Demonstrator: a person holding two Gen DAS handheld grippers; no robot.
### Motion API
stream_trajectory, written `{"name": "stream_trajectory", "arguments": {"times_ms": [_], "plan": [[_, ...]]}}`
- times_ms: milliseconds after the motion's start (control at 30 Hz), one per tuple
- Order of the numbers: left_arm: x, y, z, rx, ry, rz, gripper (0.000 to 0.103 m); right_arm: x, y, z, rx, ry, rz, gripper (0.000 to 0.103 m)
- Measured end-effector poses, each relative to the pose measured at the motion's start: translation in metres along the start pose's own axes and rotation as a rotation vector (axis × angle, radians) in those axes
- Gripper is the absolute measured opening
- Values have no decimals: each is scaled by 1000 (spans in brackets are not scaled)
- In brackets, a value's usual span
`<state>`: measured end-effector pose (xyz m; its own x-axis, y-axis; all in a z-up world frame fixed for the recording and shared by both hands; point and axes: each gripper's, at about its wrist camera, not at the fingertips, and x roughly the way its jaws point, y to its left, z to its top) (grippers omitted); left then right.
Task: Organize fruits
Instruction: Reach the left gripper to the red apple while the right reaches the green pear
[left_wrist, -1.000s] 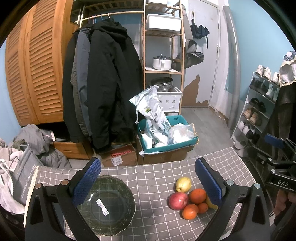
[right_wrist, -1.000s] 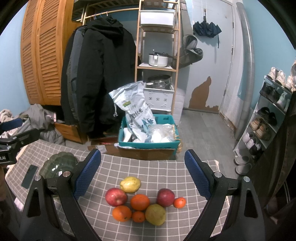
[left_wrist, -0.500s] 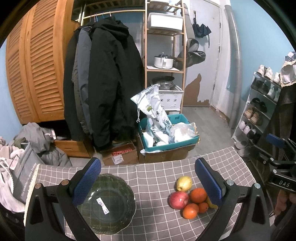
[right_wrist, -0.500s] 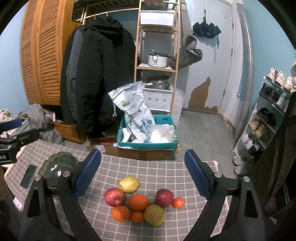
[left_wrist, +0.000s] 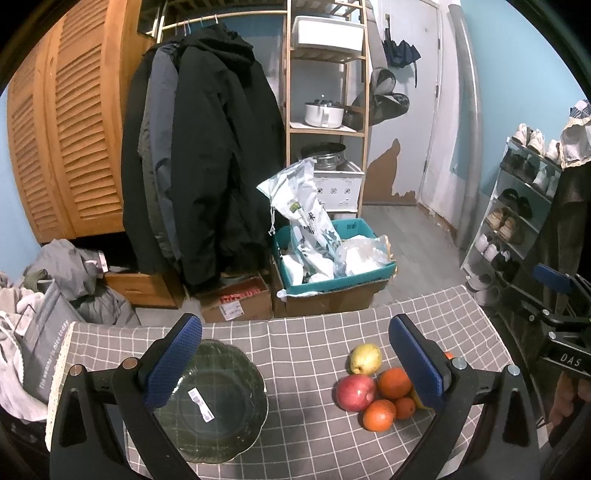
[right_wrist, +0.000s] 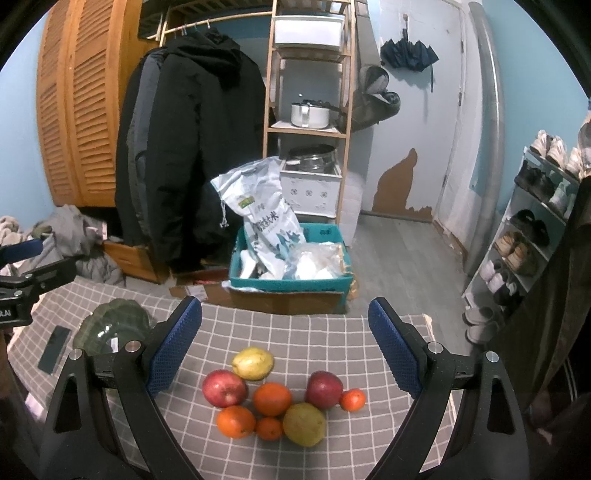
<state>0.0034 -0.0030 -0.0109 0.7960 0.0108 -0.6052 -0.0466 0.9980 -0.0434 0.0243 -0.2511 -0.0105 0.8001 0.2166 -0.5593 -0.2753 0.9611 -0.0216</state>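
Observation:
A cluster of fruit lies on the grey checked tablecloth (right_wrist: 295, 332): a yellow pear (right_wrist: 253, 363), two red apples (right_wrist: 224, 388) (right_wrist: 324, 389), several oranges (right_wrist: 272, 398) and a green pear (right_wrist: 304, 424). It also shows in the left wrist view, with the red apple (left_wrist: 355, 392) nearest. A dark green glass plate (left_wrist: 218, 402) with a sticker sits on the left; it also shows in the right wrist view (right_wrist: 110, 325). My left gripper (left_wrist: 293, 363) is open and empty above the table between plate and fruit. My right gripper (right_wrist: 285, 343) is open and empty above the fruit.
A black phone (right_wrist: 54, 349) lies on the table left of the plate. Beyond the table's far edge stand a teal crate with bags (right_wrist: 291, 266), cardboard boxes (left_wrist: 236, 306), hanging coats (left_wrist: 199, 155) and a wooden shelf (right_wrist: 310, 110). A shoe rack (right_wrist: 532, 236) stands at the right.
Both views have shifted only slightly; both grippers stay open and empty above the table. The fruit and plate have not moved.

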Motion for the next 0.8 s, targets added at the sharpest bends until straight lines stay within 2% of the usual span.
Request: {"name": "stream_trajectory", "arguments": {"times_ms": [200,367,633,800], "plan": [[13,-8,-3,20,39,-2,102,1,-10,-1,4,33,-1,90],[32,-19,-12,40,106,-21,102,13,-15,-10,7,92,1,90],[64,-29,-25,20,216,-52,102,39,-30,-31,38,212,11,90],[82,-34,-35,22,272,-57,102,63,-34,-51,22,289,-14,90]]}}
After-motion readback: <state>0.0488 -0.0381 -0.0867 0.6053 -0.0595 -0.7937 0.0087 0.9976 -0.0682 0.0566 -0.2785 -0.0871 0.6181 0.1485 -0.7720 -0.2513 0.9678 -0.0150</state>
